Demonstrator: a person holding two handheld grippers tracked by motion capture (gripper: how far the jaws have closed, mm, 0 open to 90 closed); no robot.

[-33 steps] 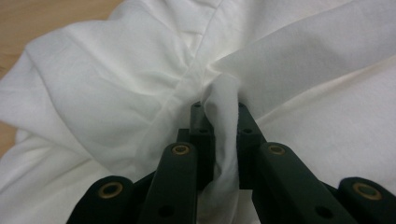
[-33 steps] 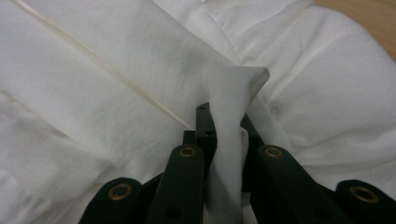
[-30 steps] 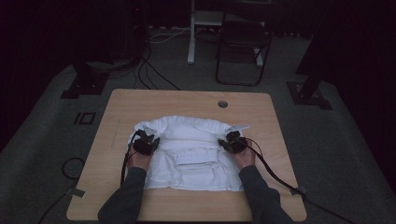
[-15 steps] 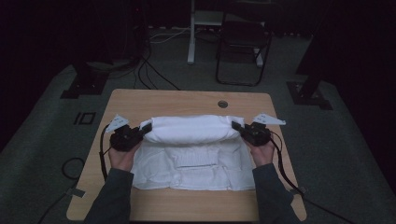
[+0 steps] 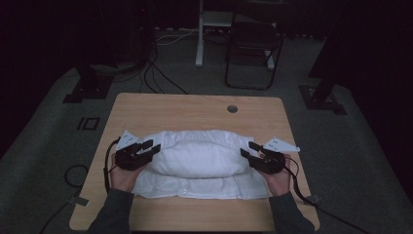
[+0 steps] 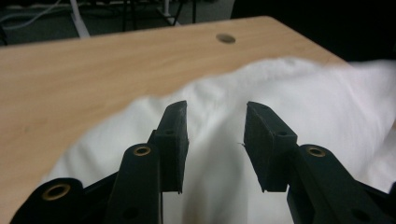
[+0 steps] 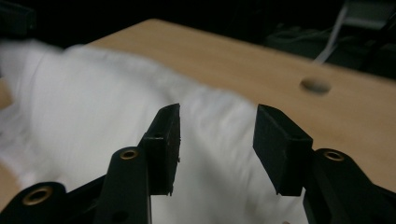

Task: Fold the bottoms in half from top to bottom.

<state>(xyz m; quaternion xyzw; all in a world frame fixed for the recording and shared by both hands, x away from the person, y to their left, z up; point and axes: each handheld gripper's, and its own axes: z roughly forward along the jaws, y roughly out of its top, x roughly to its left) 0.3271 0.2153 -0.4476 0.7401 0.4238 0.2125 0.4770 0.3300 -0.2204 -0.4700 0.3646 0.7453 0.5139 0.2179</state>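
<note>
A white cloth (image 5: 199, 156) lies folded on the wooden table (image 5: 195, 109), with a puffed upper layer resting on a flatter lower one. My left gripper (image 5: 147, 147) sits at the fold's left end and my right gripper (image 5: 252, 149) at its right end, both pointing inward. In the left gripper view the gripper (image 6: 215, 109) has just been opening and stands open, with the cloth (image 6: 289, 93) lying beyond the pads and not pinched. In the right gripper view the gripper (image 7: 217, 114) has likewise just been opening and stands open over the cloth (image 7: 84, 93).
A round cable hole (image 5: 232, 108) sits in the table's far right part. Bare wood runs along the far side behind the cloth. On the floor beyond the table stand a dark chair (image 5: 253, 48), a white post (image 5: 198, 34) and loose cables (image 5: 160, 78).
The grippers pulled apart and up with the cloth stretched between them, then came down toward the person. Both jaws have opened and let go, and the fold now rests on the lower layer.
</note>
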